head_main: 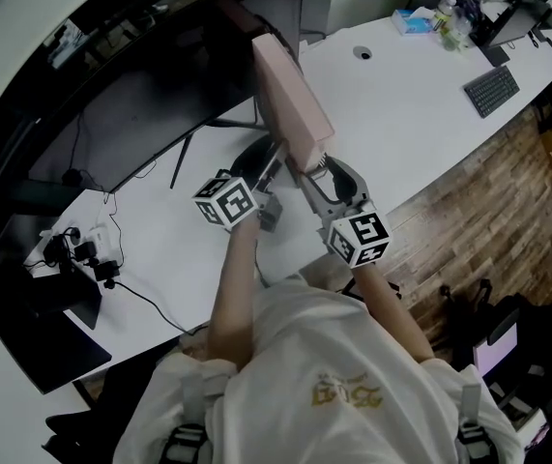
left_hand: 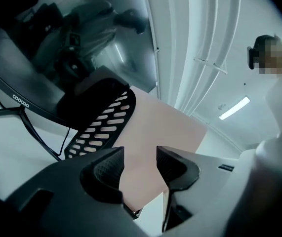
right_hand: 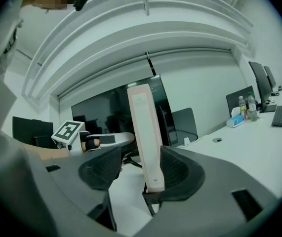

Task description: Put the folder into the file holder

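Observation:
A pale pink folder (head_main: 290,104) stands on end over the white desk (head_main: 401,114), tilted away from me. Below its near end lies the black perforated file holder (head_main: 248,157), also in the left gripper view (left_hand: 101,118). My right gripper (head_main: 316,174) straddles the folder's lower spine (right_hand: 148,142). The folder rests against the right pad (right_hand: 175,172), and a gap shows at the other pad. My left gripper (left_hand: 140,164) is open, just left of the folder's bottom, facing its flat pink side (left_hand: 155,132). Its pads do not press on it.
A large curved dark monitor (head_main: 140,95) spans the desk's back left, with its stand legs beside the holder. Cables and a power strip (head_main: 87,249) lie at the left. Far right are a keyboard (head_main: 491,90), a tissue box (head_main: 413,22) and bottles. Wooden floor (head_main: 488,201) borders the desk.

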A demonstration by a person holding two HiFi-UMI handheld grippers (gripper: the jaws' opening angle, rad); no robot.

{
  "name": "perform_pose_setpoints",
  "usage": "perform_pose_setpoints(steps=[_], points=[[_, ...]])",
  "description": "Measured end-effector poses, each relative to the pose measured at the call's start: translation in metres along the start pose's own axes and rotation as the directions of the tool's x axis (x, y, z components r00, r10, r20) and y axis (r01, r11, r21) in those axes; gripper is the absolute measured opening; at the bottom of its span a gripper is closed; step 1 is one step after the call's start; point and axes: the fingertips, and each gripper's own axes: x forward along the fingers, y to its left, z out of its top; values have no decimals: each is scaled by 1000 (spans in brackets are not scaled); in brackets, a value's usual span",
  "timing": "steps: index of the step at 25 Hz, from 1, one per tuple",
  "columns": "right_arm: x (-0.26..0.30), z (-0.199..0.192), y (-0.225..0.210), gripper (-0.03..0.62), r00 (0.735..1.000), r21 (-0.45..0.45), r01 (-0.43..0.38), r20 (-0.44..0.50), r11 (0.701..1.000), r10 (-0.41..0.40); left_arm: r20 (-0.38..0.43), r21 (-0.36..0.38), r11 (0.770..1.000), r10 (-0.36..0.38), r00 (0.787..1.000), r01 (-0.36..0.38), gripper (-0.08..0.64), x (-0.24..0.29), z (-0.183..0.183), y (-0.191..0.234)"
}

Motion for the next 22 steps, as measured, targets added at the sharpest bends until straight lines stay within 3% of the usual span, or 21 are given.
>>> perform_pose_setpoints(steps=[5,8,12,18,22], points=[[-22,6,1,224,1000,-4,-9,6,1000,9,45,124,989,80,996,-85,182,-16,2,-20],[-41,13,-6,176,999,-36,15,41,999,-14,66,188,977,88,994,-99,141,-26,0,-36],[-63,19,-22,153,997,0,48,62,999,-48,64,241,964,97,993,-110,132,-33,-7,-56],[-86,30,-33,52,994,-12,86,72,996,-85,100,346,923,143,985,-169,93,-45,-10,-85],[-99,34,-30,15,994,13,68,85,998,-69,153,401,886,185,971,-232,17,-56,-7,-97]])
